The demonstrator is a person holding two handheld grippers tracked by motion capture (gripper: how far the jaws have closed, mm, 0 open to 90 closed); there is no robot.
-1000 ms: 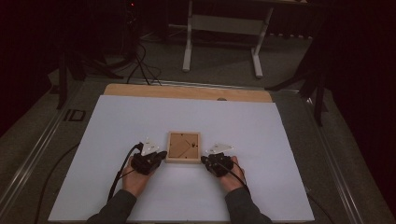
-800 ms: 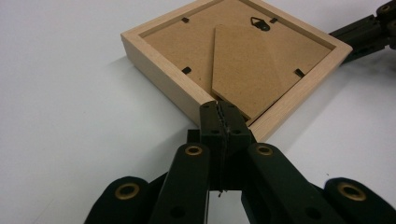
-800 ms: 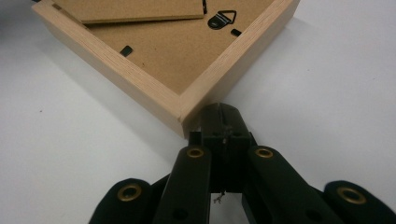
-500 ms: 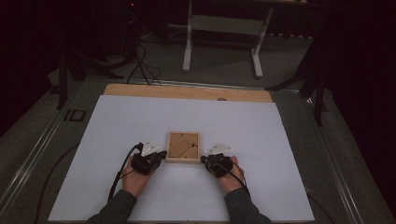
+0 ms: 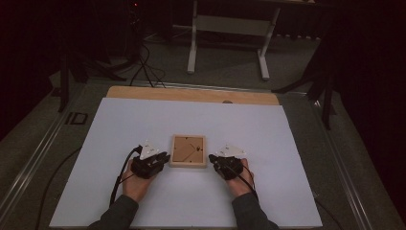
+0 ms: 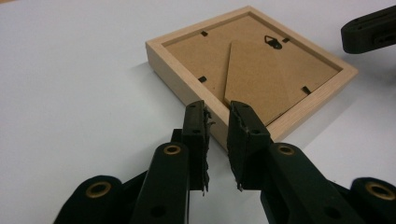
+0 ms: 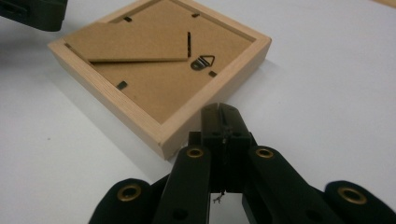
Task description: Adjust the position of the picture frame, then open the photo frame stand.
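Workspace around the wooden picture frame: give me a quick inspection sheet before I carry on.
Surface: white sheet over a wooden tabletop.
Job's things: square light-wood picture frame, lying back-side up, brown backing board with folded stand and hanger.
Clutter: nothing seen.
Grippers: left gripper at the frame's edge, jaws just opened slightly, nothing between them; right gripper shut, empty, beside the frame's corner.
Cables: black cable trailing from the left gripper.
Surroundings: dark room, white stand legs behind the table.

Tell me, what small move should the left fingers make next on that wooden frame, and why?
Probably open wider and slide over the frame's near edge. The left gripper's jaws have just been opening, with only a narrow gap and nothing between them; the frame lies face down just ahead.
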